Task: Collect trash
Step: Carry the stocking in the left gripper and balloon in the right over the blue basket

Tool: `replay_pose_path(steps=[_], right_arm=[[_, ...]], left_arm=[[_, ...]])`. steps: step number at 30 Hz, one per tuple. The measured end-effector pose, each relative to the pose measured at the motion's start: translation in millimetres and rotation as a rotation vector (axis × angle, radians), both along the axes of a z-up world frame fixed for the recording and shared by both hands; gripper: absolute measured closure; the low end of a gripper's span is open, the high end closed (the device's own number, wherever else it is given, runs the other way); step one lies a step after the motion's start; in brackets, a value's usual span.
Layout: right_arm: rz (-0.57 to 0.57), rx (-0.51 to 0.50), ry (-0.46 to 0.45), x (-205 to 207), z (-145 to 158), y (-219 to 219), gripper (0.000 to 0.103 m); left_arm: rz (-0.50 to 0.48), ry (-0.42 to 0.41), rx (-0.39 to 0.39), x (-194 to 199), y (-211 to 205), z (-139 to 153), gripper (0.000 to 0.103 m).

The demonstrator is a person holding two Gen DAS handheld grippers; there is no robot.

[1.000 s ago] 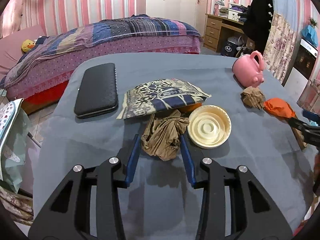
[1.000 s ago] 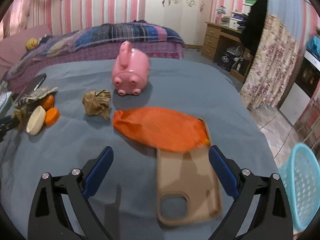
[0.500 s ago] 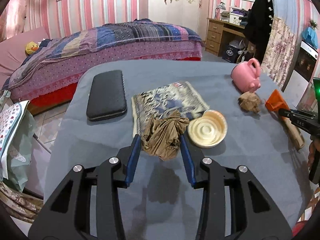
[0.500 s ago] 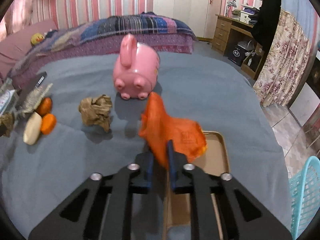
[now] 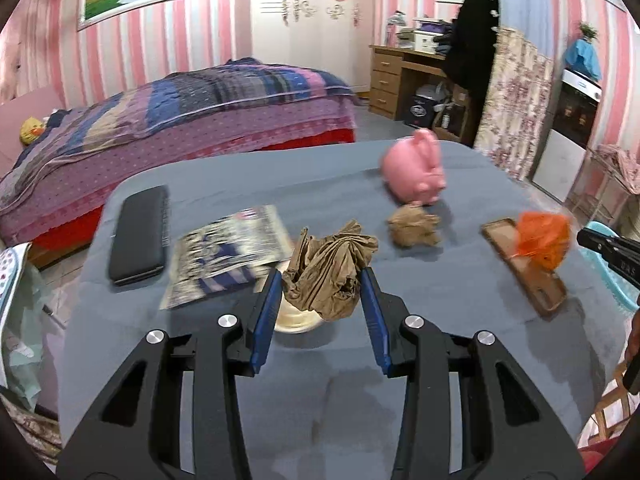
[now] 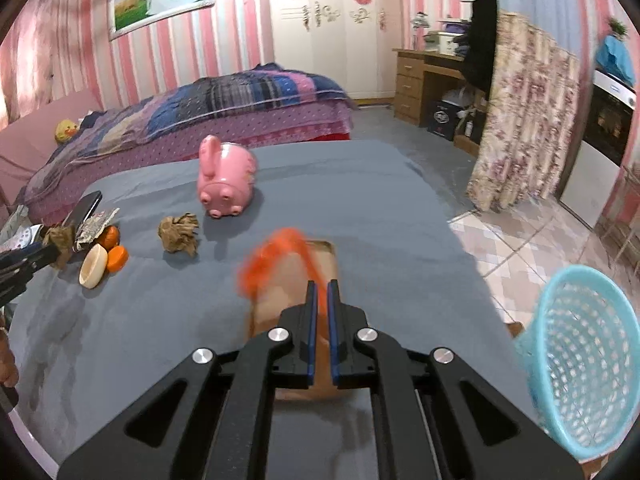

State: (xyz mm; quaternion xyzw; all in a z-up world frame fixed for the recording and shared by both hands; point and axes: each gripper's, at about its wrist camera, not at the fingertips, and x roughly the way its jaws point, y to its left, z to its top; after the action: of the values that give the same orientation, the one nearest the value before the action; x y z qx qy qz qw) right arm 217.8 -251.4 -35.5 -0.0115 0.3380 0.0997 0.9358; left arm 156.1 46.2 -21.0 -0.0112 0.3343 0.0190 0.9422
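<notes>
My left gripper (image 5: 320,276) is shut on a crumpled brown paper wad (image 5: 328,268) and holds it above the grey table (image 5: 352,392). My right gripper (image 6: 320,286) is shut on an orange plastic bag (image 6: 272,258), lifted over a tan phone case (image 6: 324,256); the bag also shows in the left wrist view (image 5: 544,236). A second brown paper ball (image 5: 414,224) lies by the pink piggy bank (image 5: 416,172). A blue mesh trash basket (image 6: 588,360) stands off the table's right edge.
A printed snack wrapper (image 5: 228,248), a black case (image 5: 140,232) and a cream lid (image 6: 94,266) with orange peels (image 6: 116,258) lie on the table's left. A bed (image 5: 180,120) stands behind; tiled floor (image 6: 520,236) is at right.
My left gripper has lifted the brown paper wad off the table and swung right. My right gripper closed on the orange bag and raised it off the phone case.
</notes>
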Motion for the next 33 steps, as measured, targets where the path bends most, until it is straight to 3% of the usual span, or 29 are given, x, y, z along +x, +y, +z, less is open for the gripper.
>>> replay_pose_path(steps=[5, 11, 12, 13, 14, 15, 22, 23, 24, 25, 27, 28, 31, 33], right_arm=[[-0.026, 0.018, 0.005, -11.9, -1.9, -28.7, 0.098], [0.022, 0.058, 0.042, -5.1, -16.1, -22.8, 0.094], [0.028, 0.059, 0.046, -3.5, -19.4, -17.2, 0.079], [0.030, 0.055, 0.044, -1.8, -22.5, -9.6, 0.047], [0.037, 0.054, 0.032, -0.7, -24.0, -1.9, 0.033], [0.044, 0.053, 0.029, -0.4, -25.2, 3.3, 0.028], [0.083, 0.095, 0.101, 26.5, -42.3, 52.6, 0.028], [0.081, 0.083, 0.115, 29.9, -46.0, 56.7, 0.030], [0.083, 0.066, 0.129, 32.6, -50.2, 61.7, 0.040], [0.089, 0.059, 0.140, 34.5, -54.2, 65.6, 0.058], [0.084, 0.060, 0.141, 33.5, -55.5, 65.9, 0.070], [0.084, 0.060, 0.131, 31.0, -53.6, 64.4, 0.081], [0.081, 0.054, 0.080, 22.8, -42.2, 57.7, 0.096], [0.078, 0.050, 0.053, 17.2, -34.1, 51.6, 0.098]], left_arm=[[-0.046, 0.002, -0.017, 7.0, -31.4, 0.0, 0.064], [-0.064, -0.010, 0.001, 6.6, -45.6, 2.9, 0.064], [-0.062, -0.009, 0.004, 6.6, -44.0, 3.0, 0.064], [-0.057, -0.007, 0.007, 6.4, -42.4, 2.4, 0.064], [-0.051, -0.004, 0.010, 6.9, -40.9, 1.7, 0.064], [-0.046, -0.001, 0.011, 6.7, -37.8, 1.4, 0.064], [-0.002, 0.020, 0.025, 2.7, -10.7, -3.5, 0.064], [0.004, 0.022, 0.024, 2.5, -7.3, -3.8, 0.064], [0.008, 0.023, 0.020, 1.9, -3.6, -4.1, 0.064], [0.011, 0.022, 0.019, 2.2, -2.1, -4.5, 0.064], [0.015, 0.020, 0.018, 2.6, 1.7, -4.8, 0.064], [0.016, 0.020, 0.016, 3.1, 2.6, -5.7, 0.064], [0.015, 0.018, 0.004, 7.0, 2.5, -6.0, 0.064], [0.008, 0.015, 0.001, 8.7, -0.5, -6.0, 0.064]])
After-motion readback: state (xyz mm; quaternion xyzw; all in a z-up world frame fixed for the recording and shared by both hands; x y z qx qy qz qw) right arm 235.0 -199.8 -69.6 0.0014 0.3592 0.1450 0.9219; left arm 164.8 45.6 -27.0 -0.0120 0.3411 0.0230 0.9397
